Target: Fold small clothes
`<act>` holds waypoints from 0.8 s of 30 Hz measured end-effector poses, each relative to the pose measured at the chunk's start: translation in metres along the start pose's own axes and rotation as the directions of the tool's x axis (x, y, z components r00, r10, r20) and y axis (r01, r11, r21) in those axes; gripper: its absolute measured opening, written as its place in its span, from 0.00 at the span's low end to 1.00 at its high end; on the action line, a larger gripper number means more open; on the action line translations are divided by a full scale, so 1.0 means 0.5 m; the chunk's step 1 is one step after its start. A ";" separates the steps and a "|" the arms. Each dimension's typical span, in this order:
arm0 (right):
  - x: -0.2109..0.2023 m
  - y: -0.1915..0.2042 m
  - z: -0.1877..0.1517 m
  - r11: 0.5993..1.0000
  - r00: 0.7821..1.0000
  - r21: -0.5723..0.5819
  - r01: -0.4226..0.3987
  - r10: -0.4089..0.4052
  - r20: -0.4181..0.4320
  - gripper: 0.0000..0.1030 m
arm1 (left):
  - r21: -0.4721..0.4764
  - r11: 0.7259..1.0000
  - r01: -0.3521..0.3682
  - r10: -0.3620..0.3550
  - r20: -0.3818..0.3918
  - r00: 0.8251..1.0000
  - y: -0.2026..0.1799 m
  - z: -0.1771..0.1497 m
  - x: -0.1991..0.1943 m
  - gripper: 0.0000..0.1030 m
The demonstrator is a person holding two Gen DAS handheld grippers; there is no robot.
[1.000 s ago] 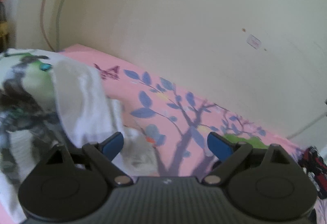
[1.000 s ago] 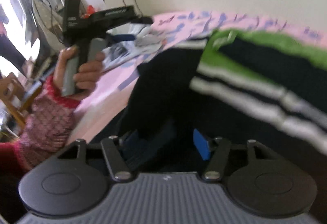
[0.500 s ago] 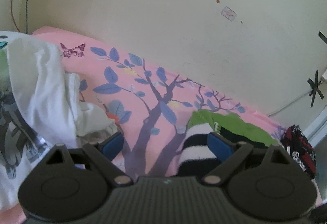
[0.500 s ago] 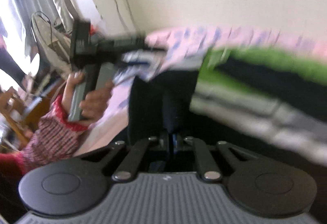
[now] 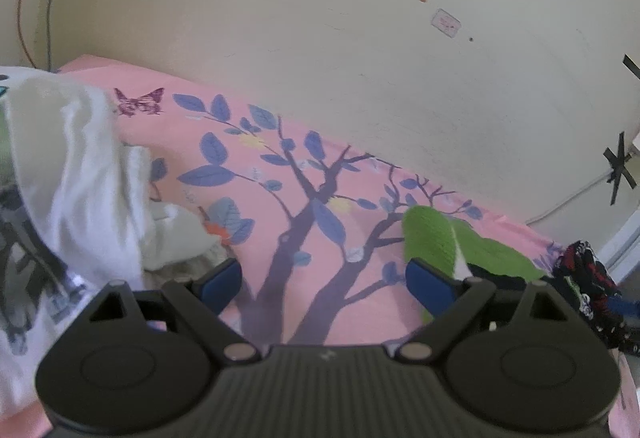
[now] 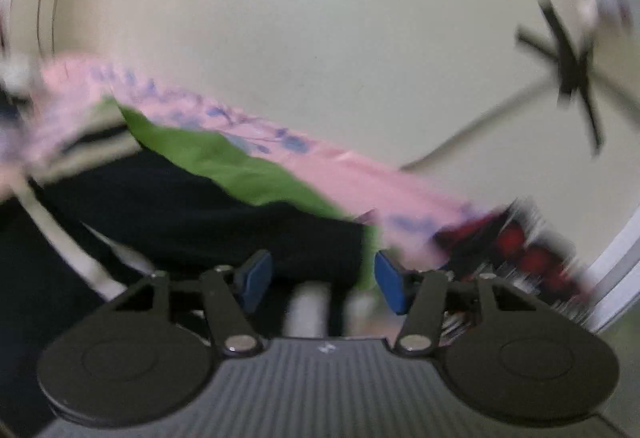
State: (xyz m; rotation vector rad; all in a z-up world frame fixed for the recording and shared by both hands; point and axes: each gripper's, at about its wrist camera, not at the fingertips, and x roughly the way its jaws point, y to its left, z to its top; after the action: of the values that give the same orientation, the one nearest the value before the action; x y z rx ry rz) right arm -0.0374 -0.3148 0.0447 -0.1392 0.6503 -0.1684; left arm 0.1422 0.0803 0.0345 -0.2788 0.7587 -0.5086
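A black, green and white striped garment [image 6: 192, 194] lies on the pink floral bedsheet [image 5: 280, 206]. Its green edge [image 5: 436, 238] shows at the right in the left wrist view. My right gripper [image 6: 322, 280] is open, its blue pads apart just above the garment's black and green part; this view is blurred. My left gripper [image 5: 324, 284] is open and empty over bare sheet, between the green garment and a white printed garment [image 5: 68, 198] that lies crumpled at the left.
A cream wall [image 5: 320, 38] runs close behind the bed. A black and red patterned cloth [image 5: 592, 286] lies at the bed's right end and also shows in the right wrist view [image 6: 520, 250]. Cables hang on the wall at the left and right.
My right gripper was shut on the striped garment half a second ago and has opened, swinging right. The left gripper has stayed open and shifted slightly.
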 end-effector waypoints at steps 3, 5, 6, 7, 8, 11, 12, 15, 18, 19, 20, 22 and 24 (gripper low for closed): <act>-0.012 0.000 -0.025 0.998 0.999 0.056 -0.036 0.034 0.032 0.47 | -0.009 0.998 0.067 -0.068 -0.054 0.996 -0.032 0.008 0.025 0.90; -0.016 0.004 -0.034 0.997 0.999 0.072 -0.039 0.037 0.039 0.48 | 0.012 0.994 0.113 -0.111 -0.101 0.989 -0.073 0.010 0.049 0.90; -0.016 0.003 -0.035 0.995 0.998 0.089 -0.040 0.036 0.043 0.48 | 0.036 0.992 0.122 -0.118 -0.115 0.986 -0.093 0.009 0.058 0.90; -0.016 -0.007 -0.038 0.993 0.998 0.109 -0.043 0.038 0.047 0.48 | 0.071 0.990 0.120 -0.110 -0.124 0.986 -0.118 0.008 0.070 0.90; -0.008 -0.017 -0.042 0.991 0.998 0.128 -0.048 0.042 0.051 0.48 | 0.111 0.988 0.110 -0.094 -0.134 0.986 -0.142 0.004 0.083 0.84; -0.004 -0.029 -0.050 0.984 0.997 0.170 -0.055 0.046 0.057 0.48 | 0.199 0.976 0.084 -0.042 -0.205 0.978 -0.184 -0.021 0.131 0.24; -0.008 -0.038 -0.054 0.984 0.997 0.170 -0.057 0.047 0.059 0.48 | 0.229 0.972 0.055 -0.010 -0.194 0.981 -0.187 -0.030 0.135 0.22; -0.012 -0.034 -0.056 0.984 0.996 0.166 -0.062 0.052 0.065 0.49 | 0.216 0.974 0.074 -0.042 -0.152 0.988 -0.147 -0.025 0.116 0.14; -0.011 -0.029 -0.049 0.984 0.995 0.163 -0.075 0.062 0.084 0.49 | 0.079 0.994 0.077 -0.064 -0.161 0.985 -0.073 0.004 0.117 0.10; -0.009 -0.028 -0.046 0.983 0.994 0.164 -0.077 0.063 0.091 0.49 | 0.044 0.997 0.059 -0.052 -0.159 0.986 -0.053 0.008 0.120 0.09; -0.005 -0.025 -0.041 0.982 0.993 0.167 -0.082 0.066 0.097 0.49 | 0.033 0.999 0.029 -0.024 -0.152 0.988 -0.045 0.009 0.123 0.07; 0.010 -0.022 -0.032 0.978 0.993 0.189 -0.086 0.069 0.093 0.49 | 0.033 0.999 -0.020 0.024 -0.131 0.991 -0.035 0.007 0.128 0.04; 0.028 -0.022 -0.025 0.973 0.993 0.213 -0.090 0.072 0.090 0.47 | 0.016 1.000 0.004 -0.001 -0.138 0.990 -0.035 0.010 0.124 0.13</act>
State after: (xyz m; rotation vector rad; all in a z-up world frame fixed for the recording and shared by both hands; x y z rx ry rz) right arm -0.0351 -0.3293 0.0286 0.0904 0.5505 -0.1530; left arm 0.1780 0.0330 0.0091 -0.2312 0.8888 -0.5401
